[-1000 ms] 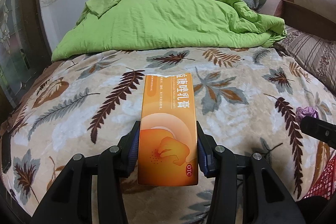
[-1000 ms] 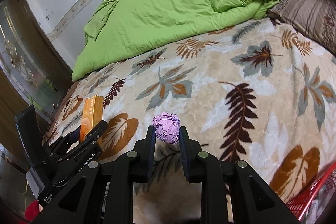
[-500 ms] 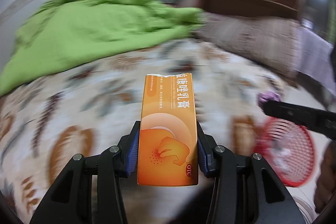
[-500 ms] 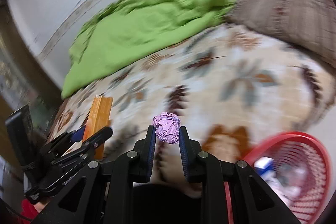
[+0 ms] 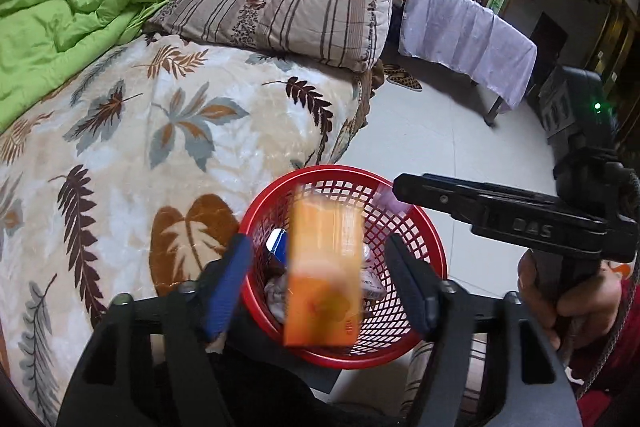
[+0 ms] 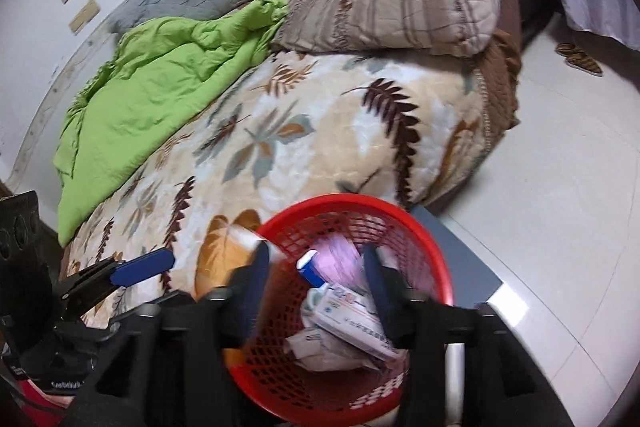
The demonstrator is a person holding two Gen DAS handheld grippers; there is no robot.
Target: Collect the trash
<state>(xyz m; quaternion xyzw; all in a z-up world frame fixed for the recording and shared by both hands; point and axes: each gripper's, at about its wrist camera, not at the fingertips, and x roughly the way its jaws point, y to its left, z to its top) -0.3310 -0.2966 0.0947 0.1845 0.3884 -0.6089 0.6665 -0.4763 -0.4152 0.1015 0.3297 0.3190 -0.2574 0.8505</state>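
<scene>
Tilting down over the red basket (image 5: pixel 434 247), both hand-held grippers' jaws are opening, orange box (image 5: pixel 322 277) loose between the left's

I see a bed (image 5: pixel 168 131) under a leaf-print blanket (image 6: pixel 320 131), a green quilt (image 5: pixel 56 27) far left, a striped pillow (image 5: pixel 288 7) beyond. Pale tiled floor (image 5: pixel 432 131) lies right, with a cloth-draped table (image 5: pixel 464 39) far right.

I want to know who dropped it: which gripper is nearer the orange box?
Left. The orange box falls, blurred, between the opening left gripper jaws; the right gripper opens farther off, over the red basket.
</scene>
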